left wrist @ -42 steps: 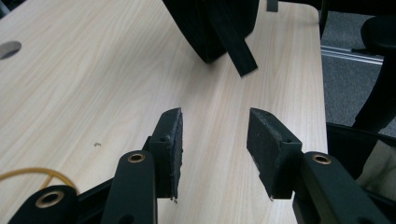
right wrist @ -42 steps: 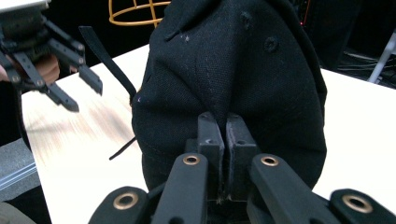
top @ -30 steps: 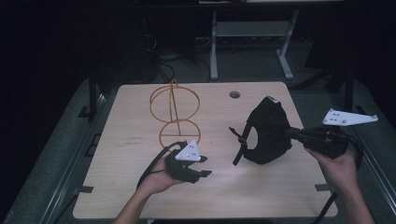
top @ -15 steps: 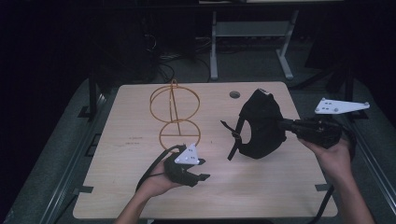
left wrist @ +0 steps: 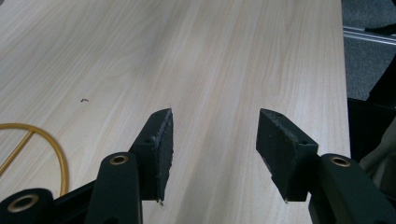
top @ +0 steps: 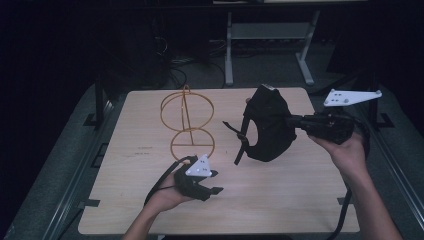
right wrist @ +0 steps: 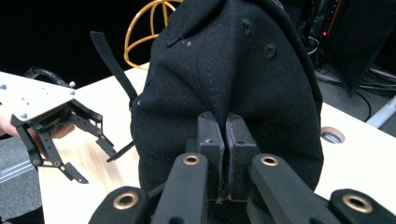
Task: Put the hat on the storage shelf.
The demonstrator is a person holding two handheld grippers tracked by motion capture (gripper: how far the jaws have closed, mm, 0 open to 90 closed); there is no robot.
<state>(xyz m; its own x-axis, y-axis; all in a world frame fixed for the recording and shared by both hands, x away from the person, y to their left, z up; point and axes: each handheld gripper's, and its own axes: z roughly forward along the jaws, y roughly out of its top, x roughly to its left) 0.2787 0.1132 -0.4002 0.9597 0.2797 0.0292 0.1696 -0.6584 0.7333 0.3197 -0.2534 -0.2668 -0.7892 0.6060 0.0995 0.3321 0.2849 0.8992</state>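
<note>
Cap [top: 267, 125], black fabric with loose straps, hangs above the right half of the table [top: 300, 200], pinched in the pressed-together jaws of the right gripper [right wrist: 223, 135], while the left gripper [left wrist: 212, 144], jaws spread, rests near-left beside the gold wire stand [top: 187, 117].

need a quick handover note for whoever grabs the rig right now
Right tongs: shut on the black cap, pinching its fabric, cap held above the table.
Left tongs: open, holding nothing, low over the near side of the table.
Gold wire stand sits upright at the back left, bare.
Done: cap picked up. Left: likely setting it on the stand, which the cap does not yet touch.
</note>
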